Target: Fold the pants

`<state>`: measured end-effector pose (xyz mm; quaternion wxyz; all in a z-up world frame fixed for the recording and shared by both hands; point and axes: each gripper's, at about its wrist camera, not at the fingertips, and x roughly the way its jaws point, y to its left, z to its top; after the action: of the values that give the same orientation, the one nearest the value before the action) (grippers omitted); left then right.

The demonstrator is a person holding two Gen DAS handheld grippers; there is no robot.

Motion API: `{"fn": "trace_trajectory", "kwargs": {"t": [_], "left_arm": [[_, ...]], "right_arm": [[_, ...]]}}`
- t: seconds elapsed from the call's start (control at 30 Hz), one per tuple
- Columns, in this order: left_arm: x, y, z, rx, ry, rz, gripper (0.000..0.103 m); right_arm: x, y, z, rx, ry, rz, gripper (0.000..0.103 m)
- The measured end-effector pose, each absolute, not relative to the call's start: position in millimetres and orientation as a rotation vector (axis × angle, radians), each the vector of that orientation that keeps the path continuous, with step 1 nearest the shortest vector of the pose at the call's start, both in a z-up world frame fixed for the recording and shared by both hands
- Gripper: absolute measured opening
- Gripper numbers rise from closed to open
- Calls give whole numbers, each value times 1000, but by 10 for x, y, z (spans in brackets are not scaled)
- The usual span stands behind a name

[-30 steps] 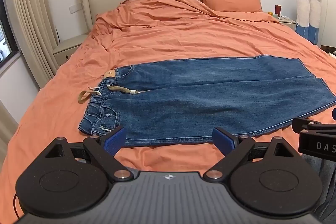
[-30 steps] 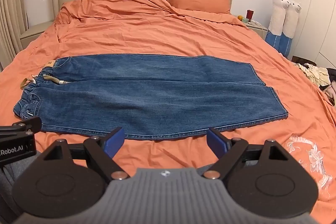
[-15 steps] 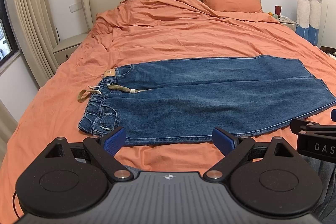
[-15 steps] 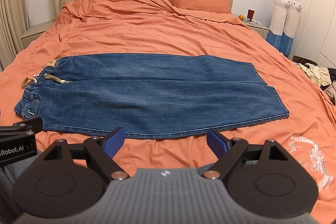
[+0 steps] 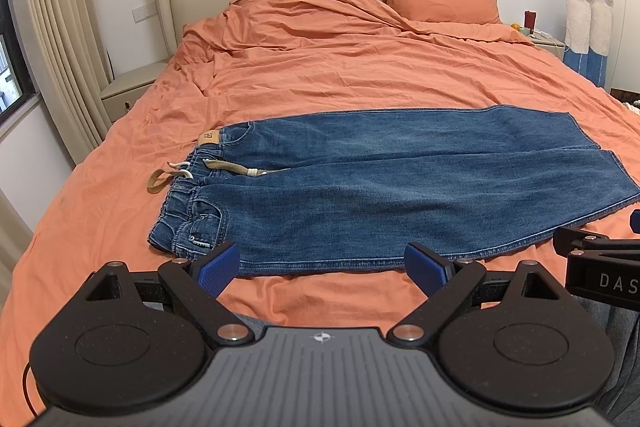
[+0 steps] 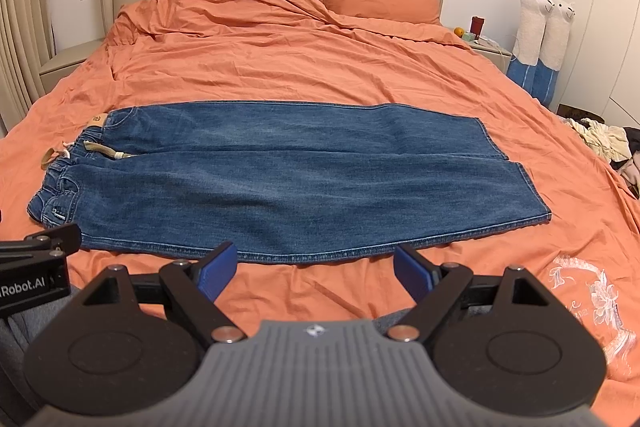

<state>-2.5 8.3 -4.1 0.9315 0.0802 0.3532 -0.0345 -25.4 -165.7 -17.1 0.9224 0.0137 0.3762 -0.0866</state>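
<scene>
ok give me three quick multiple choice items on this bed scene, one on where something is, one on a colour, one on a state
1. Which end of the jeans has the waistband?
A. the left end
B. the right end
C. the end toward the headboard

2. What colour is the bedspread?
A. grey
B. orange
C. white

3. How is the left tool?
A. shut on the jeans
B. shut on nothing
C. open and holding nothing

Answers:
1 A, the drawstring and pockets lie at the left.
2 B, orange fabric covers the whole bed.
3 C, its blue pads stand far apart, short of the denim; the right tool is the same.

Orange bed (image 5: pixel 360 75) (alpaca toys (image 6: pixel 544 27) beside)
</scene>
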Motion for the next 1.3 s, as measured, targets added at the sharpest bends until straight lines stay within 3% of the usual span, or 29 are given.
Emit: {"fn": "trace_trajectory", "kwargs": {"t": [1.3], "left_arm": [[10,4,-90,163,724,-75,103]], "right_arm": [[-232,-1666,-172,26,778,-179,82]]}}
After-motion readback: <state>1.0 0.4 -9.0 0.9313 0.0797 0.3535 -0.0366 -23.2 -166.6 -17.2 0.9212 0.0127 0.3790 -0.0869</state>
